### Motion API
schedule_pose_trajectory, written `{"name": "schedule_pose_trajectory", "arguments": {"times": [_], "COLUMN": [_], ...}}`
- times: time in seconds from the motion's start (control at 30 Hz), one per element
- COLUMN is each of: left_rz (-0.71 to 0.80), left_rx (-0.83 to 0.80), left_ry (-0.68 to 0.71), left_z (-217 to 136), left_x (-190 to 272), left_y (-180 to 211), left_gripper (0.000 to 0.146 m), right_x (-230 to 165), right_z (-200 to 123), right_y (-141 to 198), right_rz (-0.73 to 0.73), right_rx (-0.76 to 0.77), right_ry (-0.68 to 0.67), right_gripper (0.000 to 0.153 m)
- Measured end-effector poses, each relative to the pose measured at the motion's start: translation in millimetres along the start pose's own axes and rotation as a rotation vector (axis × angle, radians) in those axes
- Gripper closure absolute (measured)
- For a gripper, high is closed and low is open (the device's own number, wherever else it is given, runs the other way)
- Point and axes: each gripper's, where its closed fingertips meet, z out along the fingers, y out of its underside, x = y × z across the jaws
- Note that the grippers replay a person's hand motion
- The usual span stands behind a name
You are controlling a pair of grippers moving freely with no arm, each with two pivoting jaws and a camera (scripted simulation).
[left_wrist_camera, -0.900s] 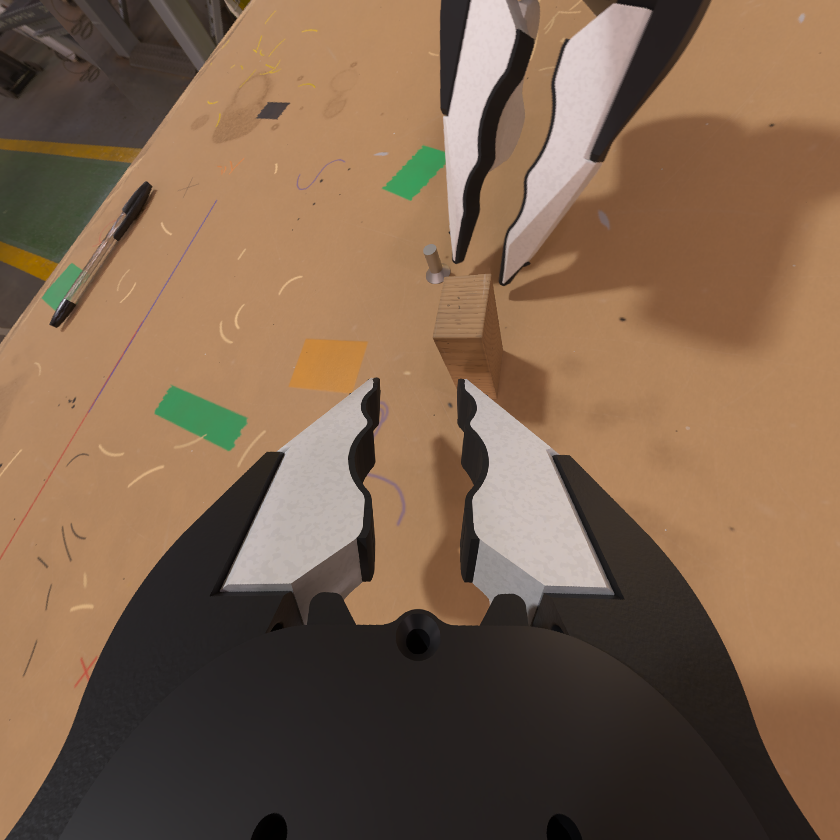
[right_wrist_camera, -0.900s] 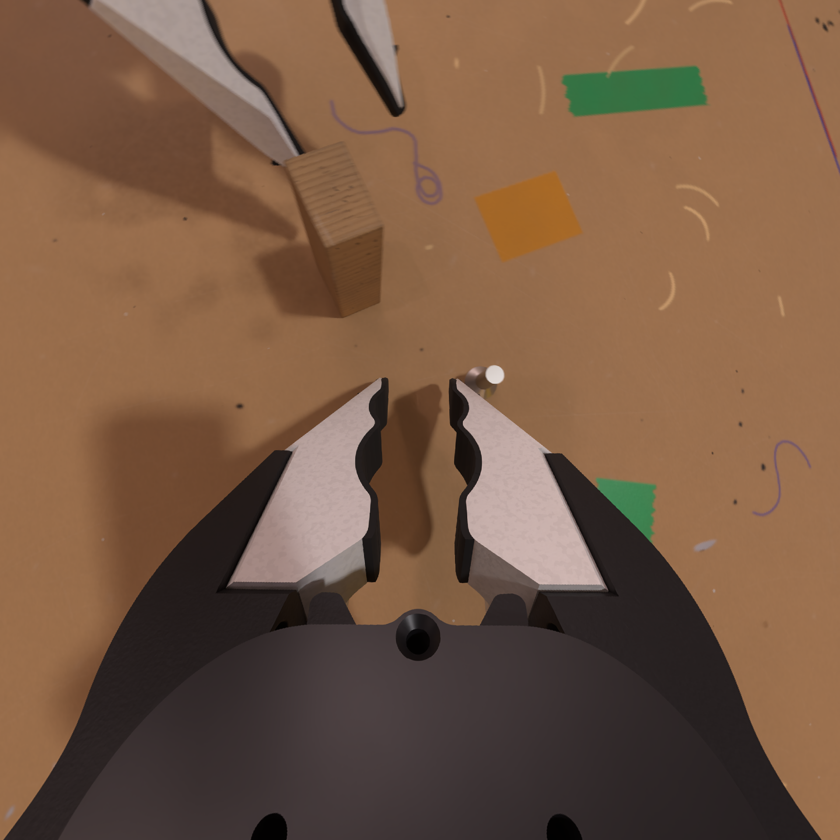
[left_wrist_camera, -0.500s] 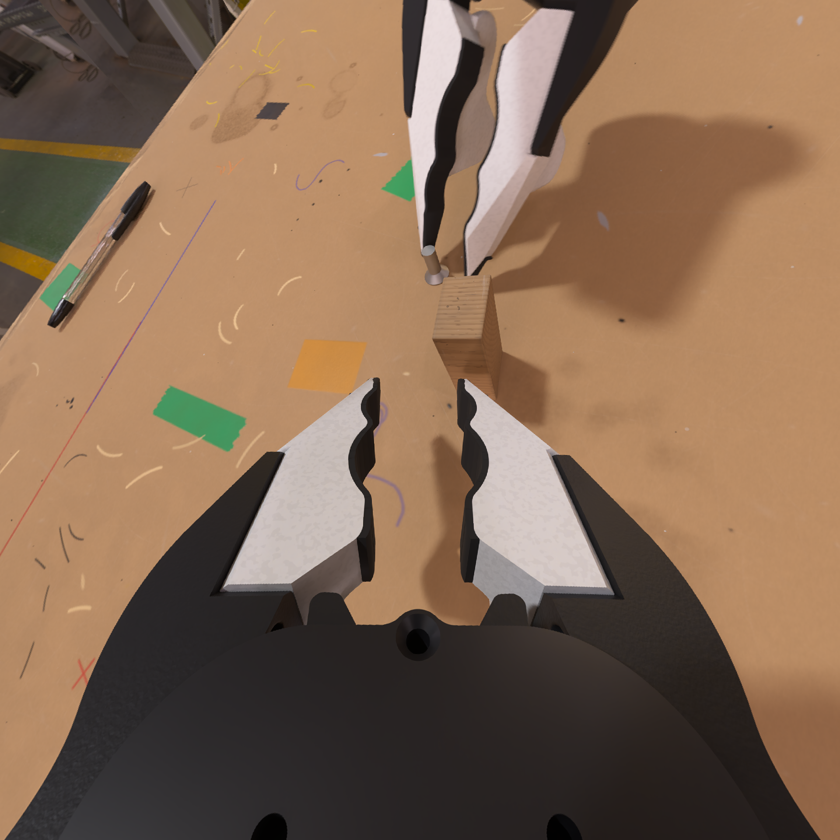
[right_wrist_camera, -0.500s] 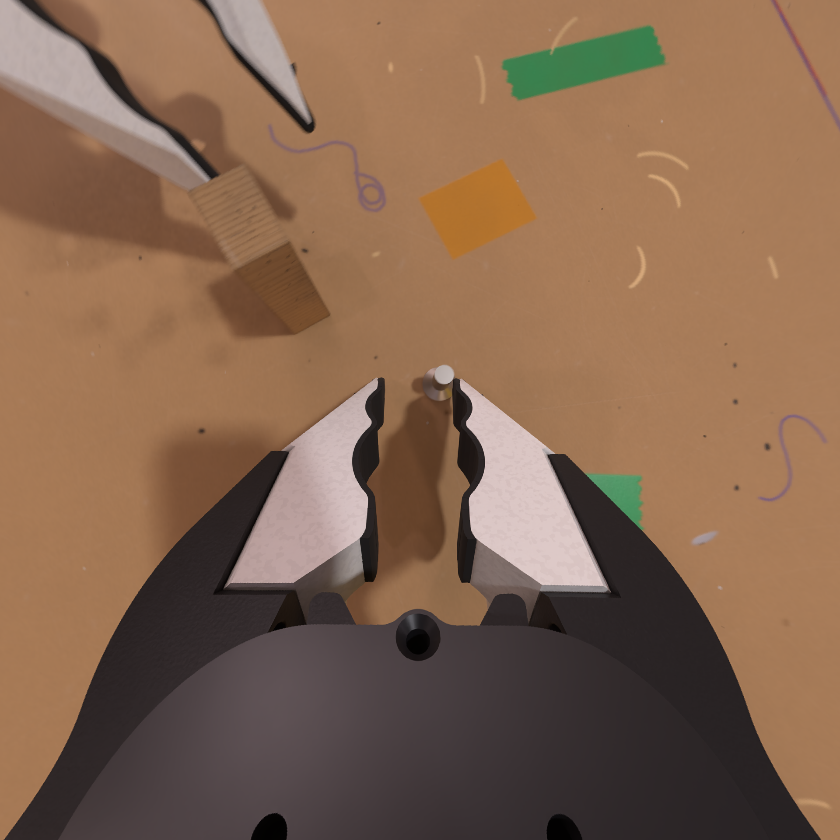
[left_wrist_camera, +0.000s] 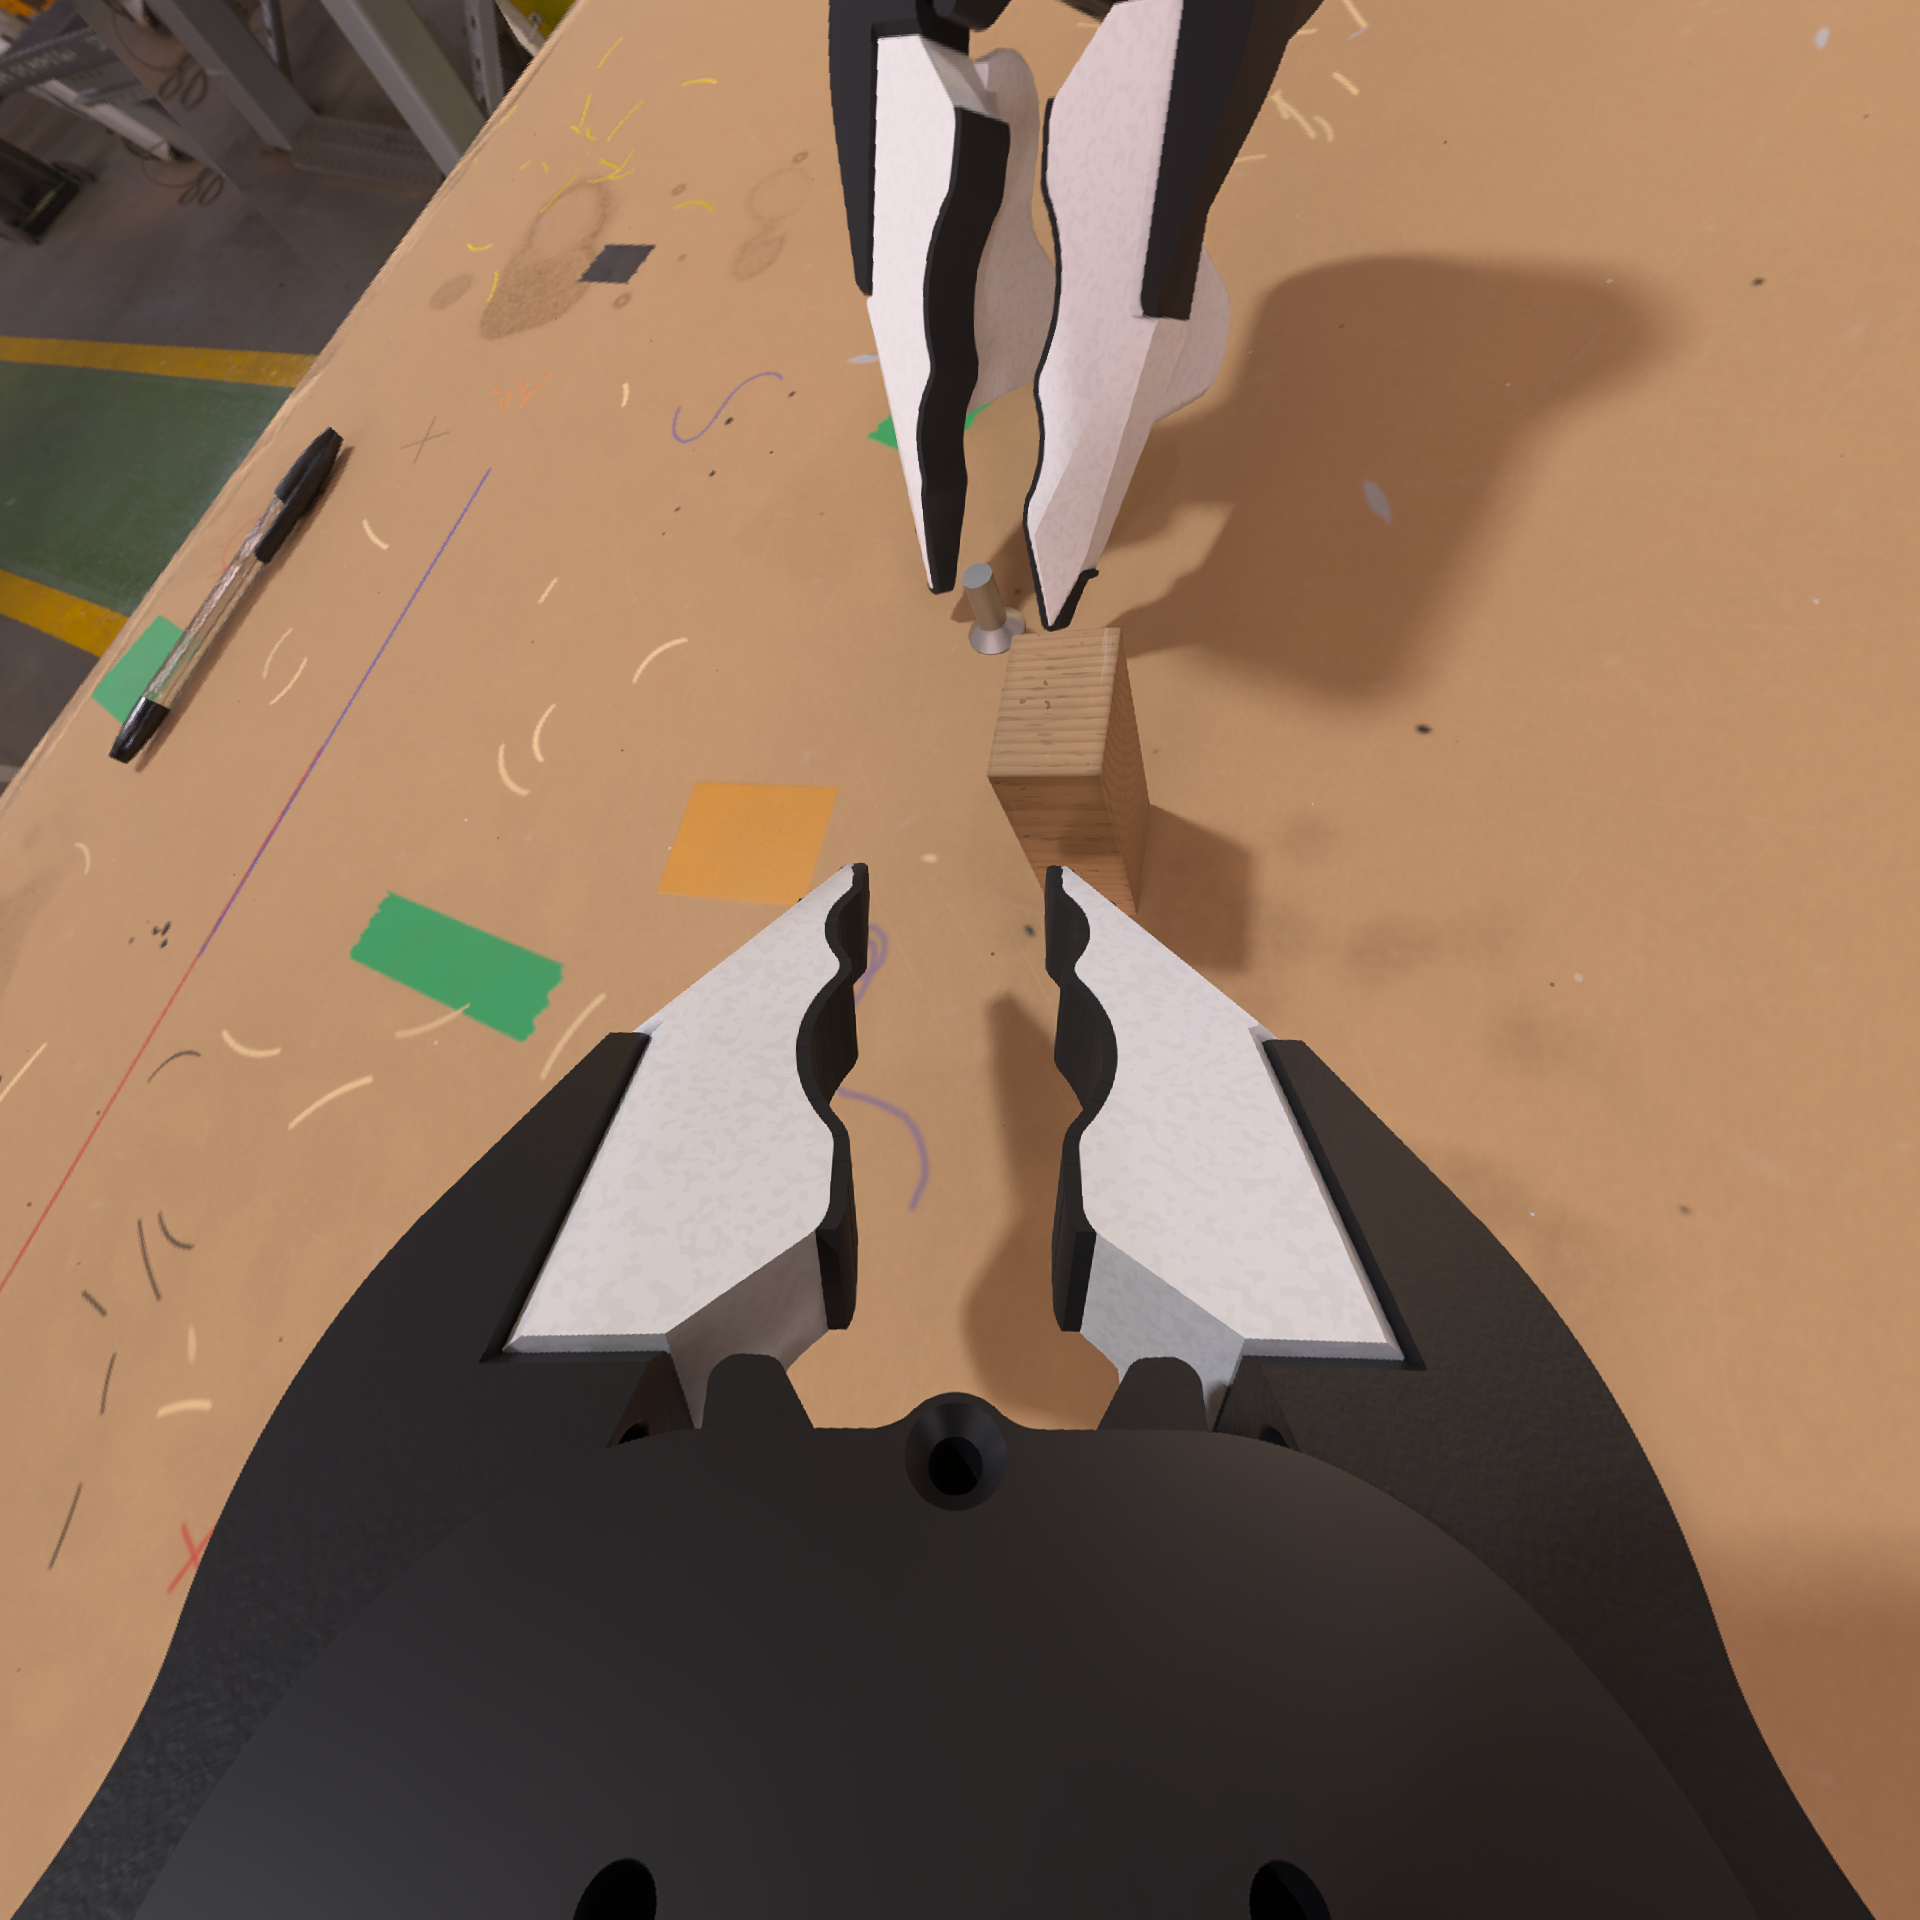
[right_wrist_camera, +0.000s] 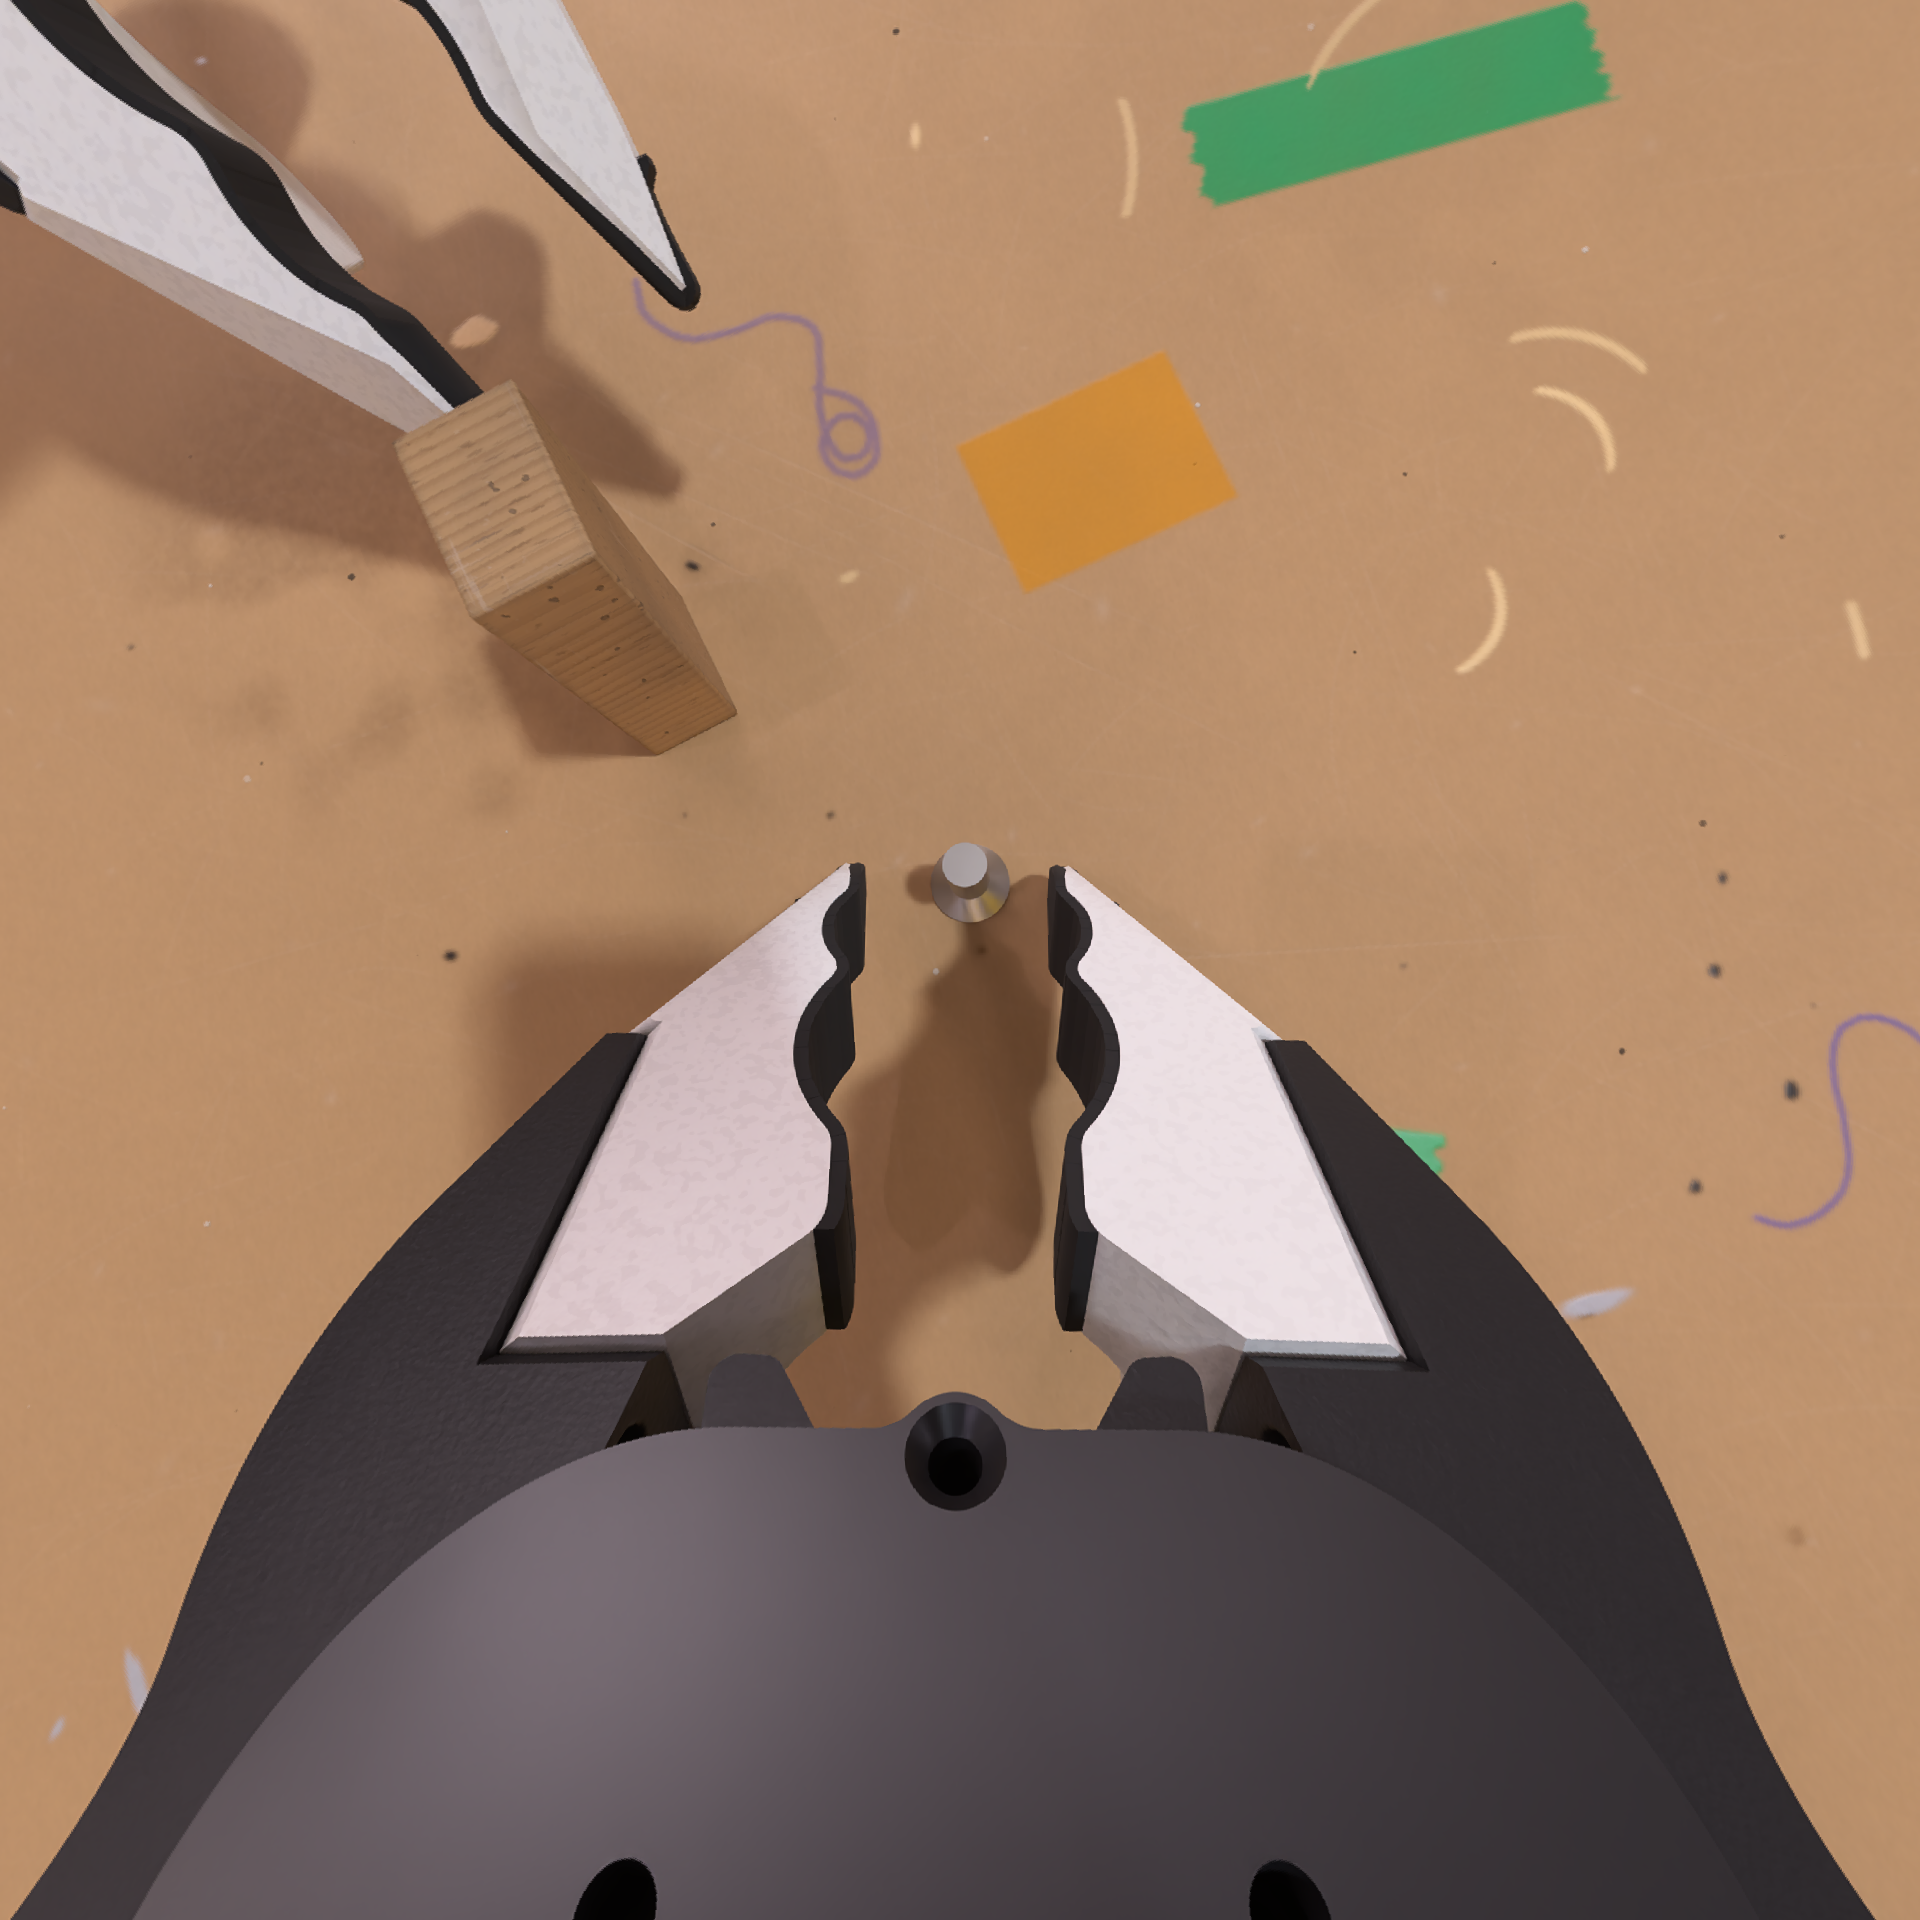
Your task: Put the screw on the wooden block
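Note:
A small silver screw (right_wrist_camera: 968,883) stands head-down on the brown table, shank up. It also shows in the left wrist view (left_wrist_camera: 987,615), just behind the wooden block (left_wrist_camera: 1060,717). The block (right_wrist_camera: 540,561) is a small upright piece of light wood. My right gripper (right_wrist_camera: 954,883) is open, pointing down, with the screw between its fingertips and not gripped. In the left wrist view the right gripper (left_wrist_camera: 1000,597) straddles the screw. My left gripper (left_wrist_camera: 954,883) is open and empty, just in front of the block; its right fingertip (left_wrist_camera: 1070,904) overlaps the block's base.
A black pen (left_wrist_camera: 223,597) lies near the table's left edge. Flat tape patches lie on the table: orange (left_wrist_camera: 750,840), green (left_wrist_camera: 452,964). The table's left edge drops to a floor with yellow lines (left_wrist_camera: 125,364). Scribbles and specks mark the surface.
My right gripper has moved sideways so that the screw, first outside its right fingertip, now stands between its fingertips. The left gripper, block and screw have not moved.

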Motion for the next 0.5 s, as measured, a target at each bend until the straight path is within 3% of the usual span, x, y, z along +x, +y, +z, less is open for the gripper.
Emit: {"name": "schedule_pose_trajectory", "arguments": {"times": [0.07, 0.17, 0.5], "left_rz": [0.009, 0.021, 0.140], "left_rx": [0.002, 0.006, 0.024], "left_ry": [0.002, 0.019, 0.068], "left_z": [0, 1, 4], "left_x": [0, 3, 16], "left_y": [0, 0, 0], "left_gripper": [0.112, 0.113, 0.115], "right_x": [1, 1, -8], "right_z": [3, 4, -7], "right_y": [0, 0, 0], "right_rz": [0.003, -0.002, -0.038], "right_rx": [-0.002, -0.001, 0.030], "right_ry": [-0.013, -0.025, -0.020], "right_gripper": [0.121, 0.145, 0.145]}}
